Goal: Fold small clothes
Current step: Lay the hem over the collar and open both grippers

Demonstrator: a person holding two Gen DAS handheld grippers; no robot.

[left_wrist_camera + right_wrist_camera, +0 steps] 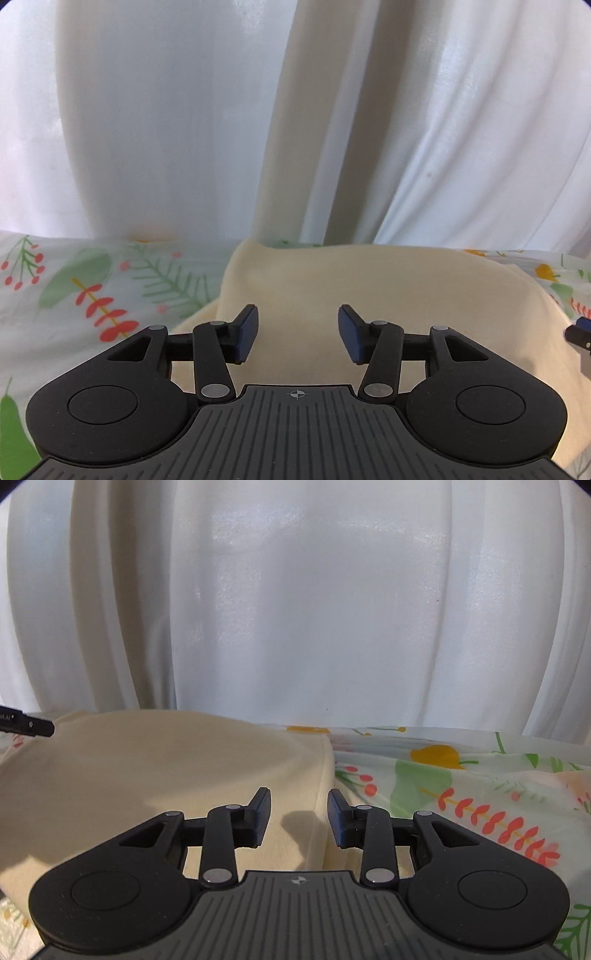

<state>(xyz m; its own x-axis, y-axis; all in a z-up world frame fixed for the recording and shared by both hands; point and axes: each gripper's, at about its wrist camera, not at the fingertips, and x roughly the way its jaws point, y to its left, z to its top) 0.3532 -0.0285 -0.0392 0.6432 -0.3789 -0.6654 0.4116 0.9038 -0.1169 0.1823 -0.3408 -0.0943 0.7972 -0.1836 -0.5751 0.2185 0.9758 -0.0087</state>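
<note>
tools both released: left tool point(297, 334) over cream garment point(369, 295), right tool point(299, 818) straddling its edge; pinch hem squarely before folding.

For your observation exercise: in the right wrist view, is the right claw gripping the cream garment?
No: the right claw is open, both fingers apart above the cream garment's edge, pinching no fabric.

Cream garment point(369, 295), plain and soft, lying folded and gently humped on a floral sheet point(74, 295), straight folded edge at its right side
</note>
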